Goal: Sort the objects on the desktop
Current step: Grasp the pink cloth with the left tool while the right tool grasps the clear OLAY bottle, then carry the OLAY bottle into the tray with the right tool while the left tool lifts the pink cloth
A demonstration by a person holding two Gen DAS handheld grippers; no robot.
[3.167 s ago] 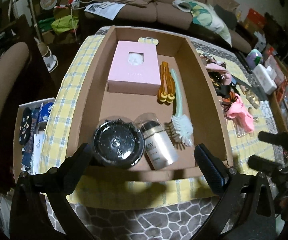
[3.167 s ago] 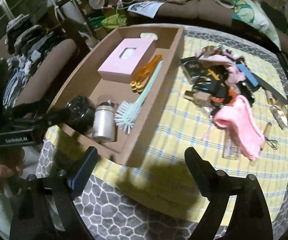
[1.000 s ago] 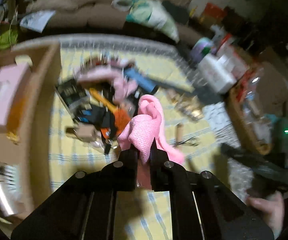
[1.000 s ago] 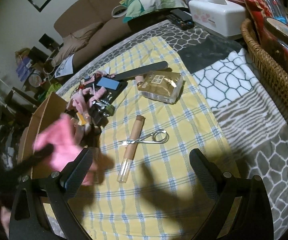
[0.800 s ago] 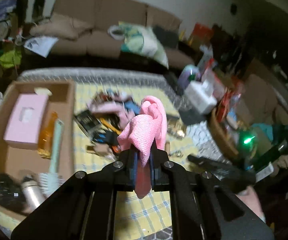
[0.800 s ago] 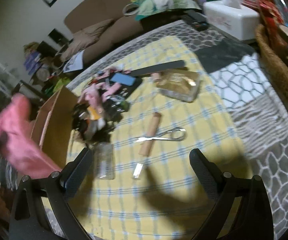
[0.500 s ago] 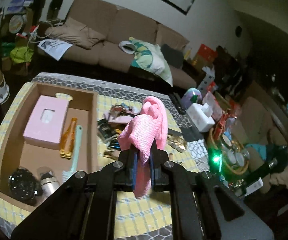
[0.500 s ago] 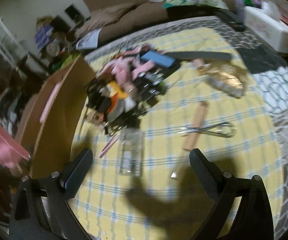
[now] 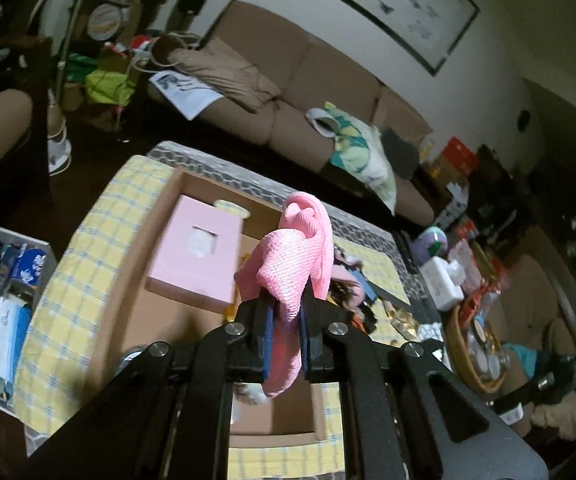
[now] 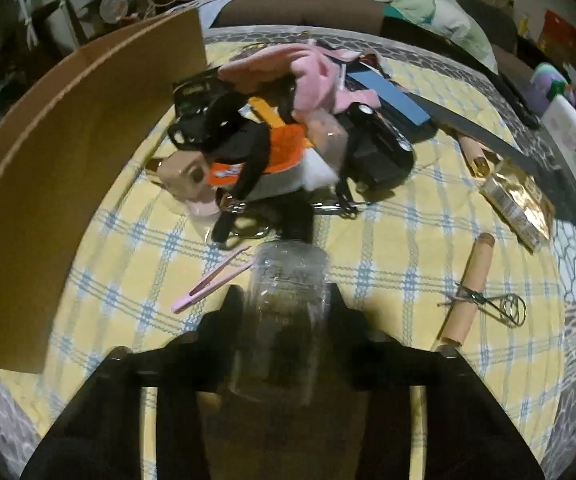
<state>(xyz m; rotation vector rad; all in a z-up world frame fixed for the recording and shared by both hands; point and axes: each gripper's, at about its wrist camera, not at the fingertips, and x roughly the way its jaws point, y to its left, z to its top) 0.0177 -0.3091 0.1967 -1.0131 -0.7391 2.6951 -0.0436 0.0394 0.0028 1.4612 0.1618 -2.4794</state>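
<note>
My left gripper (image 9: 286,320) is shut on a pink knitted cloth (image 9: 299,252), which bunches above the pads and hangs below them. It hovers high over the open cardboard box (image 9: 126,292), where a pink carton (image 9: 194,252) lies. In the right wrist view a clear plastic jar (image 10: 288,280) lies on the yellow checked tablecloth (image 10: 387,240). My right gripper (image 10: 288,300) points steeply down at it. Its jaws are closing, with the jar between them and both fingers against its sides.
The box's outer wall (image 10: 68,140) stands left of the jar. A pile of clutter (image 10: 280,128) lies just beyond it, a pink clip (image 10: 208,280) at its left. A wooden-handled whisk (image 10: 471,292), a gold packet (image 10: 515,200) and a tissue box (image 10: 571,144) lie right.
My left gripper has lifted the pink cloth off the pile and swung it over the box. My right gripper has come down onto the clear jar, and its wide jaws have narrowed around it.
</note>
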